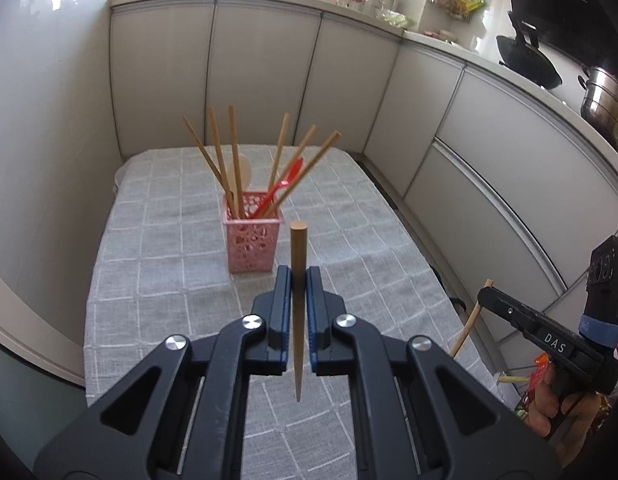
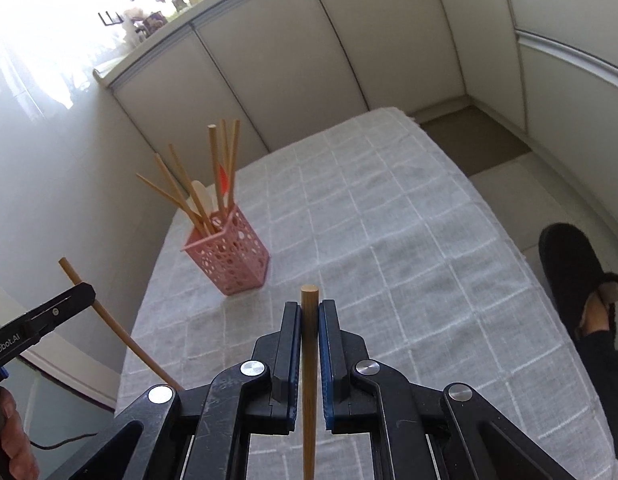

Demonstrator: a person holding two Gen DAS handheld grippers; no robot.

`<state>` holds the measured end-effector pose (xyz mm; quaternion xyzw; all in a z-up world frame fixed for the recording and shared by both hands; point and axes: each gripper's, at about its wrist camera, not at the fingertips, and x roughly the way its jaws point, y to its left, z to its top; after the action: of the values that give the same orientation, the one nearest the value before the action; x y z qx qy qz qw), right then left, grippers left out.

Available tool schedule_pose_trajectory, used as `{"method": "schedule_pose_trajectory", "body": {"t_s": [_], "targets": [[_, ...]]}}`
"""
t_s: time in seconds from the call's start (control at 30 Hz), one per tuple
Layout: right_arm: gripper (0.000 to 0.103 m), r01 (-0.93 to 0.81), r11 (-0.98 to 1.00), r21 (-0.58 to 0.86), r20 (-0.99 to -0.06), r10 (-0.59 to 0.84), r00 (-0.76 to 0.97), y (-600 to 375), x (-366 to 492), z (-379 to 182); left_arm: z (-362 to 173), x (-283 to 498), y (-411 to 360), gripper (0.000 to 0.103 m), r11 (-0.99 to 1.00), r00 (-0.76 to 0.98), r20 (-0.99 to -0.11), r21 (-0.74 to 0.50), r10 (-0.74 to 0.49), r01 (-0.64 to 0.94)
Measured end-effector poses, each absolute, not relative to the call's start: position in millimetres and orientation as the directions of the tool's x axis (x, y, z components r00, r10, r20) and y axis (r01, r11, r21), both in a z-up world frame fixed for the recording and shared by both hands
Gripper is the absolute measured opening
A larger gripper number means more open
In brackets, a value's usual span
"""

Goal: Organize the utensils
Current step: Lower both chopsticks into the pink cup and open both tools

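**Both grippers up off the table, one chopstick in each**

Table (image 1: 157,240): grey checked cloth, cabinets (image 1: 265,76) close along its far and left sides. A strip of floor (image 2: 493,184) runs open along its right side, where a foot in a black slipper (image 2: 569,264) stands. Cloth around the holder (image 1: 251,236) is bare on all sides seen.

Holder: pink, perforated, upright, toward the far-left part of the table. It carries six chopsticks (image 1: 235,160) fanned outward, a red utensil (image 1: 287,182) and a pale spoon (image 2: 201,196).

Left gripper (image 1: 297,280): held above the near end of the table, holder just ahead. Jaws nearly closed, pads pinching a chopstick (image 1: 298,248); blunt end points forward past the tips, tapered end runs back between the fingers.

Right gripper (image 2: 309,312): above the near table edge, right of the left one, holder ahead and to its left. Jaws nearly closed on a second chopstick (image 2: 310,360), blunt end just past the tips.

Grippers apart from each other and from the holder.
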<state>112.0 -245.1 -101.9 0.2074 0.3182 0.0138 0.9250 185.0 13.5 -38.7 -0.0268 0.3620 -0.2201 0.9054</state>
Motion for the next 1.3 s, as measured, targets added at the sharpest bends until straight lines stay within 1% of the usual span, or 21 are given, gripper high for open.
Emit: {"method": "schedule_pose_trajectory", "body": {"t_s": [0.13, 0.4, 0.53, 0.63, 0.7, 0.8, 0.97, 1.1, 1.3], "targets": [[0.007, 0.048, 0.911, 0.41, -0.514, 0.187, 0.837, -240, 136, -80, -24, 198, 26, 0.008, 0.909, 0.693, -0.592, -0.218, -0.412, 0.355], [0.007, -0.053, 0.919, 0.39, -0.372, 0.21, 0.904, -216, 190, -36, 6, 230, 30, 0.008, 0.922, 0.798, -0.462, -0.169, -0.387, 0.349], [0.007, -0.08, 0.928, 0.363, -0.289, 0.194, 0.937, -203, 213, -14, 20, 247, 24, 0.008, 0.929, 0.844, -0.39, -0.14, -0.369, 0.342], [0.007, -0.075, 0.937, 0.341, -0.233, 0.162, 0.959, -194, 230, -4, 22, 259, 22, 0.008, 0.933, 0.858, -0.366, -0.136, -0.36, 0.333], [0.007, -0.082, 0.936, 0.343, -0.198, 0.157, 0.968, -190, 240, -4, 19, 269, 20, 0.008, 0.933, 0.86, -0.362, -0.143, -0.359, 0.329], [0.007, -0.08, 0.938, 0.338, -0.171, 0.145, 0.975, -182, 256, -8, 12, 279, 17, 0.008, 0.937, 0.868, -0.353, -0.142, -0.35, 0.321], [0.007, -0.064, 0.947, 0.314, -0.138, 0.113, 0.984, -172, 278, -21, -5, 293, 15, 0.008, 0.936, 0.858, -0.374, -0.152, -0.351, 0.316], [0.007, -0.071, 0.95, 0.303, -0.142, 0.119, 0.983, -166, 293, -36, -20, 301, 10, 0.008, 0.938, 0.84, -0.418, -0.142, -0.347, 0.317], [0.007, -0.062, 0.951, 0.304, -0.206, 0.129, 0.97, -163, 309, -72, -45, 308, 9, 0.008, 0.939, 0.803, -0.488, -0.14, -0.342, 0.315]]}}
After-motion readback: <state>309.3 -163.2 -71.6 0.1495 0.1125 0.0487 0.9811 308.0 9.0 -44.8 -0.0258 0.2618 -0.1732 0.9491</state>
